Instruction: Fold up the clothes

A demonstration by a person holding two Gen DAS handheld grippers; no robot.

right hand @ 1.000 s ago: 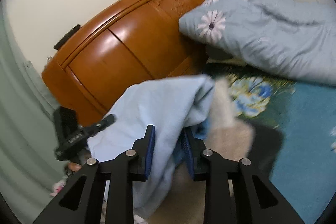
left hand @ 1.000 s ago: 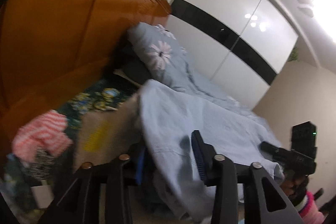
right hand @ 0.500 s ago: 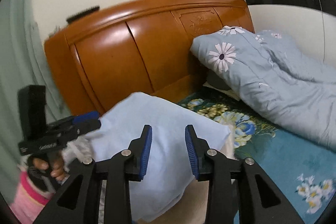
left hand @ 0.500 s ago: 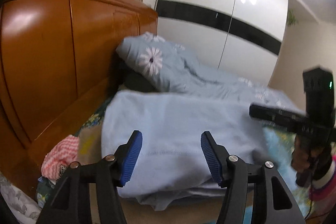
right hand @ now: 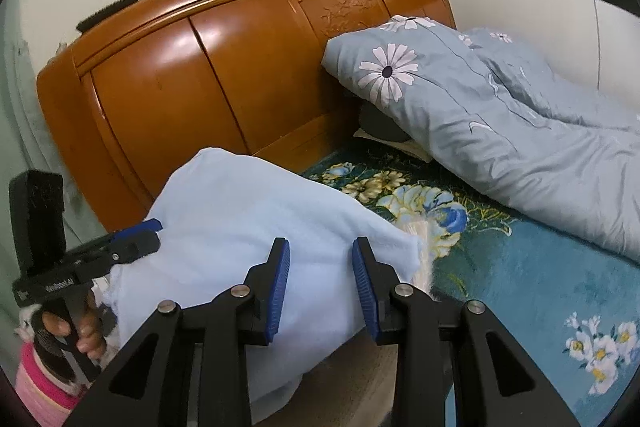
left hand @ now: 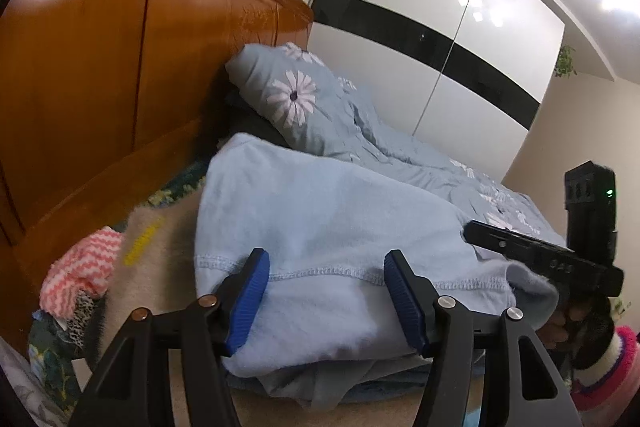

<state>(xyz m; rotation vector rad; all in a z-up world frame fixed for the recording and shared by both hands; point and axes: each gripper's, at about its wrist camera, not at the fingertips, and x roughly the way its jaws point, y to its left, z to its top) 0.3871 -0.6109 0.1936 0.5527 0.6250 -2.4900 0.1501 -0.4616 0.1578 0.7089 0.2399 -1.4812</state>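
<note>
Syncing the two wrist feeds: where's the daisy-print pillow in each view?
Left wrist: daisy-print pillow sits left of centre, upper half, against the headboard.
Right wrist: the pillow sits right of centre, upper half.
Shared landmark: the orange wooden headboard, left of the pillow in both views.

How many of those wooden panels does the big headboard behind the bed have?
4 show on the headboard in the right wrist view: two wide plain panels on the left, a carved one near the middle, and a narrow one beyond it. The daisy-print duvet may hide more.
</note>
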